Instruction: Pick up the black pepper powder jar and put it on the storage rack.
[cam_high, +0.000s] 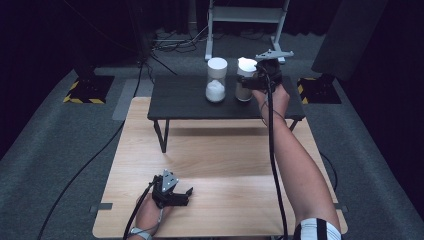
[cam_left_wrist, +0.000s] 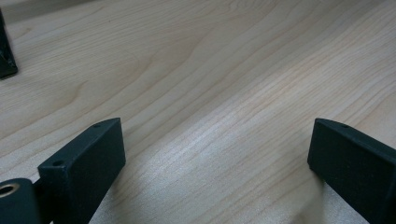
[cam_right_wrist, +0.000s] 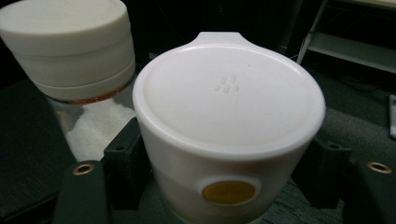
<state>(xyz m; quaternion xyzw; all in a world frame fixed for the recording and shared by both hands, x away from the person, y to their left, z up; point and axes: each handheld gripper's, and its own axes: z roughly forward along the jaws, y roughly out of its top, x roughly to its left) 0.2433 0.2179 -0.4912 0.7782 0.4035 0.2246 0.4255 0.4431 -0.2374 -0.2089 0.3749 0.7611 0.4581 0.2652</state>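
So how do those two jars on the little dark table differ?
The left jar holds white grains and stands free; the right jar holds brownish stuff and is clamped by the right tool. The left jar's lid is a plain round cap; the right jar's lid has a small tab and a yellow button. Both are clear, white-lidded and upright.

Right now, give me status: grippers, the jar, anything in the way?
Right gripper shut on brown-filled jar just under its white lid. Left gripper open, over the wooden table. Second jar, white contents, close beside.
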